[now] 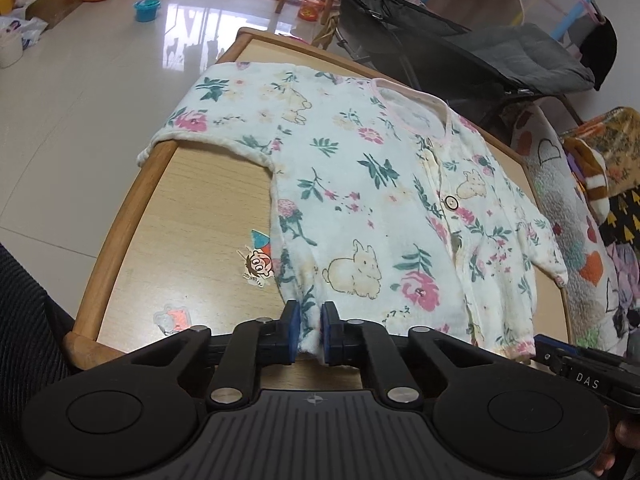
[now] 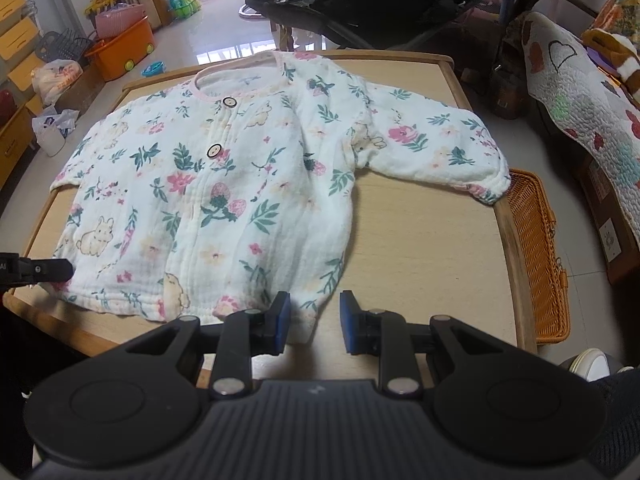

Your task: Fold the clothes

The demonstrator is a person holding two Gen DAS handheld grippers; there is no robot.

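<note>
A white baby shirt (image 1: 360, 208) with flowers, rabbits and buttons lies spread flat, front up, on a wooden table (image 1: 188, 208); both sleeves reach out to the table's side edges. My left gripper (image 1: 310, 334) is shut on the shirt's bottom hem at its left corner. In the right wrist view the shirt (image 2: 224, 184) fills the table (image 2: 420, 240). My right gripper (image 2: 314, 322) is open at the hem's right corner, with the hem edge between its blue pads. The left gripper's tip (image 2: 44, 270) shows at the far left.
Cartoon stickers (image 1: 258, 264) lie on the table. An orange wicker basket (image 2: 540, 256) stands at the table's right side. A quilt-draped chair (image 2: 580, 92) and a dark stroller (image 1: 460, 40) stand beyond. Toy bins (image 2: 124, 48) are on the floor at left.
</note>
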